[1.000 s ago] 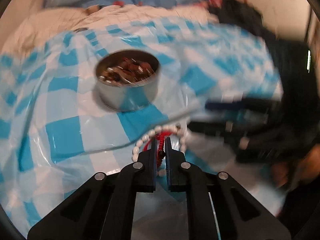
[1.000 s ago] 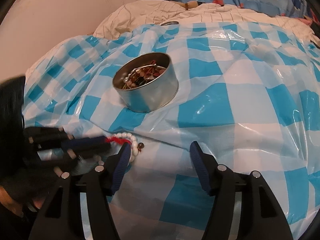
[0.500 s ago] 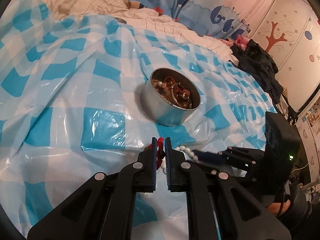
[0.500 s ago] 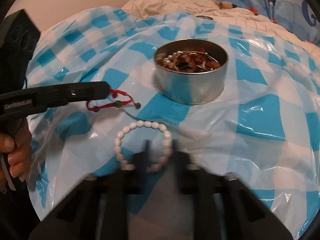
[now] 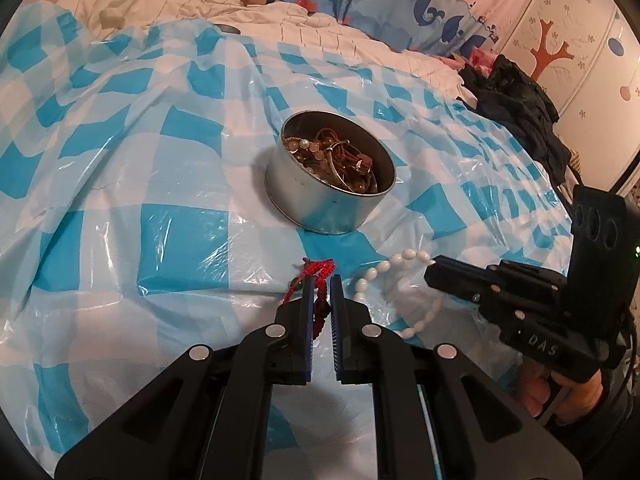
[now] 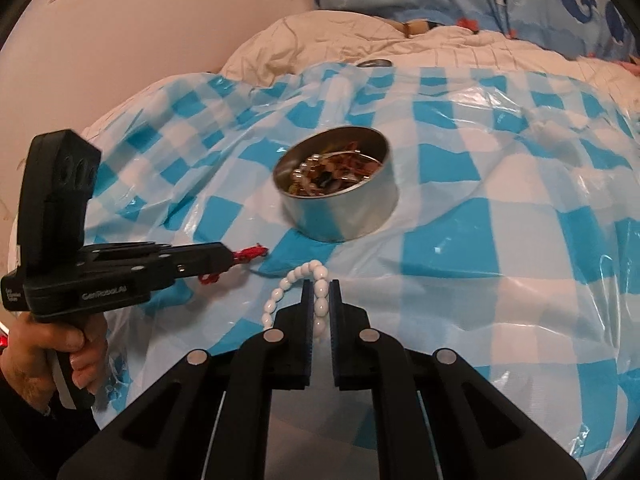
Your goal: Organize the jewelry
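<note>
Since earlier, my right claw [image 6: 319, 292] clamped the white bead bracelet [image 6: 296, 284], stretched toward the tin [image 6: 340, 196]; left claw [image 5: 320, 288] pinches the red cord bracelet [image 5: 316, 276].

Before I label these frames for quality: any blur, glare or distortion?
Left wrist view: sharp, fisheye bending at the edges, glare patches on the plastic sheet near the tin. Right wrist view: slightly softer, glare on the sheet, dark shadow under the tin.
</note>
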Available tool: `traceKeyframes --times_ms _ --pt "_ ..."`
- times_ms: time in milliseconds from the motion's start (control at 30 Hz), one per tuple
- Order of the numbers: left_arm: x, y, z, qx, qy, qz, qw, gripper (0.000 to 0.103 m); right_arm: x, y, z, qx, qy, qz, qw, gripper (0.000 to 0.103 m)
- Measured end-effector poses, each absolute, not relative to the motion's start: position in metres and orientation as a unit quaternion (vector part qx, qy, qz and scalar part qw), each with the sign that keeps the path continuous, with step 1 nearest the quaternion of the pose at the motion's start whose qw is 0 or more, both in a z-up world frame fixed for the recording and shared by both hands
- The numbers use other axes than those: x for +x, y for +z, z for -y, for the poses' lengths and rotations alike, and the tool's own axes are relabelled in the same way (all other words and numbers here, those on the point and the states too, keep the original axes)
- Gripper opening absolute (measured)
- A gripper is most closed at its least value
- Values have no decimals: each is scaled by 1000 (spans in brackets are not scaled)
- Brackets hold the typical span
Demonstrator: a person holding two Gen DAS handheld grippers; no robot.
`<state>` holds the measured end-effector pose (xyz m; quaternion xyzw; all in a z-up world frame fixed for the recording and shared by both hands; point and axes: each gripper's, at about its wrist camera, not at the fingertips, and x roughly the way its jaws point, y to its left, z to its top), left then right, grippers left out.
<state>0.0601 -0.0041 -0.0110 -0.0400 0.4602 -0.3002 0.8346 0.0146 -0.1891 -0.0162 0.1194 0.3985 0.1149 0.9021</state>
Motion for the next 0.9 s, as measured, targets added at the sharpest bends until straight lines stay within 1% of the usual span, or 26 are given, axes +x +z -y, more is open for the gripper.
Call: traceKeyframes --times_ms 333,900 --pt "56 -8 11 4 -282 -451 847 7 15 -23 189 116 110 -408 899 8" --pt "54 -7 15 27 -275 -444 853 7 15 -25 187 113 109 -412 898 8"
